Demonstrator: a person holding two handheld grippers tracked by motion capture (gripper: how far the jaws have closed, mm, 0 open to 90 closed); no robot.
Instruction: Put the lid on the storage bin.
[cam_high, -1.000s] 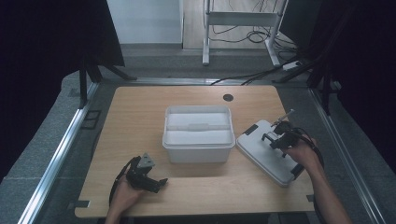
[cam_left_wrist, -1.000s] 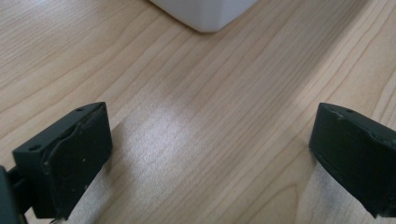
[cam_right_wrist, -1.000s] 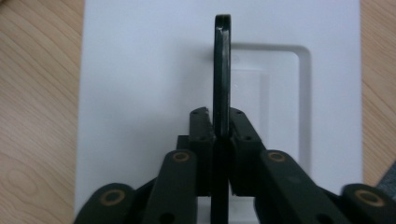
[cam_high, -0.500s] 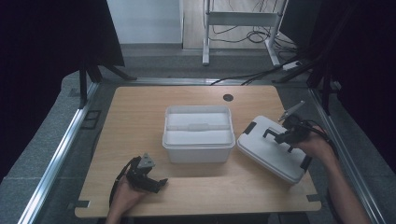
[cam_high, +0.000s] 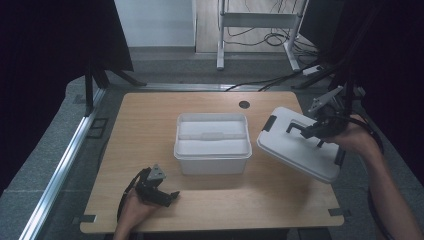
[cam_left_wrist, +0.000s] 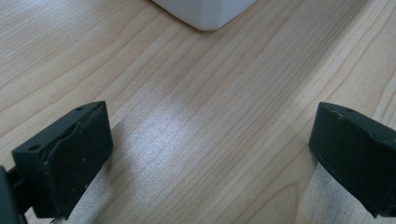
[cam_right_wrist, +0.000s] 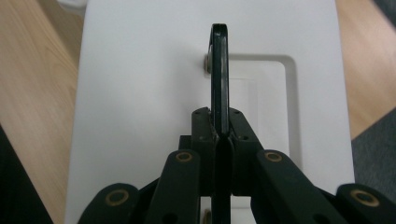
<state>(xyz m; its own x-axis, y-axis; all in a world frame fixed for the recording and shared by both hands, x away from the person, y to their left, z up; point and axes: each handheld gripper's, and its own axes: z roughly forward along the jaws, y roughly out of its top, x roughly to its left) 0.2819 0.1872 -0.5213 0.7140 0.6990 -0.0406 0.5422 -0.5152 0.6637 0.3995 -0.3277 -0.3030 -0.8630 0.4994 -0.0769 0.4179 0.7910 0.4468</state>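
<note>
Looking down from the high view, a light wooden bench (cam_high: 150, 125) is seen carrying an open white rectangular plastic box (cam_high: 212, 142) near its middle. At the right edge of the bench, a white rectangular plastic lid (cam_high: 297, 147) with a black handle (cam_high: 300, 128) is held tilted, its near-right end reaching past the bench edge and its far-left end just beside the box without touching it. The right gripper (cam_high: 320, 131) is set on the lid's handle, with the person's right hand (cam_high: 352, 140) behind it. At the near-left of the bench the left gripper (cam_high: 167, 196) is rested low on the wood in the left hand (cam_high: 135, 210), well apart from the box.

From the left gripper view, bare wood grain is seen between two black jaws that are spread wide with nothing between them. A rounded corner of the white box (cam_left_wrist: 205, 11) is seen at the top, apart from the jaws.

From the right gripper view, the jaws are seen pressed shut on the thin black handle (cam_right_wrist: 219, 70), which stands edge-on and upright from the lid. The lid's white top (cam_right_wrist: 140, 93) with its sunken handle recess lies beneath, and bench wood (cam_right_wrist: 32, 93) is seen at either side.
</note>
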